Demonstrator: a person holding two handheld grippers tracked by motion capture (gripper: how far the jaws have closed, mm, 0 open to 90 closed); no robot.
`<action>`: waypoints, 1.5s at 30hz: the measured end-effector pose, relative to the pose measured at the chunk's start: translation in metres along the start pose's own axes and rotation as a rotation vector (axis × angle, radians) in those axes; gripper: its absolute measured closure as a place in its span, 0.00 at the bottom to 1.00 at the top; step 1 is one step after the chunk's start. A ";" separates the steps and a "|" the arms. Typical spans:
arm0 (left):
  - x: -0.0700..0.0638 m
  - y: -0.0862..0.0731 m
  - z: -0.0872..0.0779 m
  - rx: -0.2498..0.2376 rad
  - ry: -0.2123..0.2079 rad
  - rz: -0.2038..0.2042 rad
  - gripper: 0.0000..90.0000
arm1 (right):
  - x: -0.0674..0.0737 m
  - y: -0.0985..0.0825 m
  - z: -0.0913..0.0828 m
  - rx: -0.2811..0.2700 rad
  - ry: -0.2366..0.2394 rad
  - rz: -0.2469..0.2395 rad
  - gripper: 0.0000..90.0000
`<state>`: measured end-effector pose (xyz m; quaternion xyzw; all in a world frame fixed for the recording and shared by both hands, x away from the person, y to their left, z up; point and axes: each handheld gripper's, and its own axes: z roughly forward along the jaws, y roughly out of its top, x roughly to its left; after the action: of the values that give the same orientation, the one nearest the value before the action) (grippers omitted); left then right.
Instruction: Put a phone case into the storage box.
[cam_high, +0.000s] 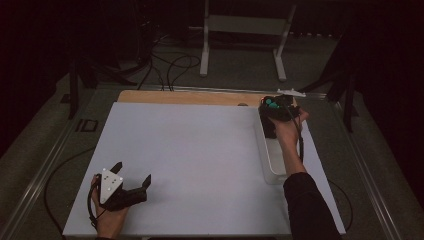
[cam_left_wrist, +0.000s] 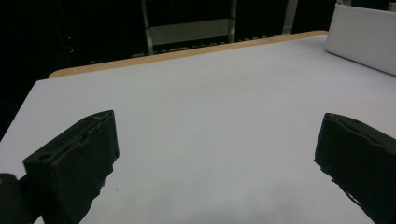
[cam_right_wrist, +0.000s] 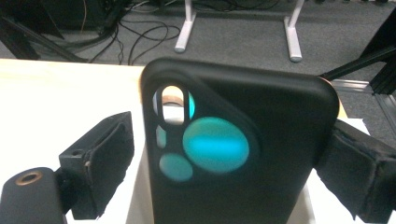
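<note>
Jaws of the left gripper (cam_high: 131, 179) stand spread with nothing between them at the lower left of the high view, on the white table (cam_high: 190, 160), while at the upper right the right gripper (cam_high: 274, 107) hangs over the far end of the white tray (cam_high: 270, 160). Along the left gripper view the two black jaws stand wide apart at the bottom corners over bare table, with the tray's wall (cam_left_wrist: 364, 39) at the upper right. From the right gripper view a black phone case (cam_right_wrist: 243, 154) with teal camera holes stands upright in the middle of the frame, and I cannot tell whether the jaws at either side of it clamp it.
</note>
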<state>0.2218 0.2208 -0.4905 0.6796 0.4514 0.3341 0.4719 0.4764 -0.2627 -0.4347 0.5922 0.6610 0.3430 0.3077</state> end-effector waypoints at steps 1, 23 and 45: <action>0.000 0.000 0.000 0.000 0.001 0.000 0.00 | 0.000 0.000 0.000 -0.003 -0.001 -0.002 0.10; 0.000 0.000 0.000 0.000 0.001 -0.001 0.00 | 0.000 0.007 -0.012 -0.076 0.035 -0.031 0.10; -0.001 0.000 0.001 0.011 -0.003 0.003 0.00 | 0.031 -0.005 -0.050 -0.065 0.247 -0.088 0.10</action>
<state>0.2222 0.2201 -0.4909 0.6834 0.4516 0.3313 0.4682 0.4296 -0.2371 -0.4100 0.5057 0.7077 0.4207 0.2577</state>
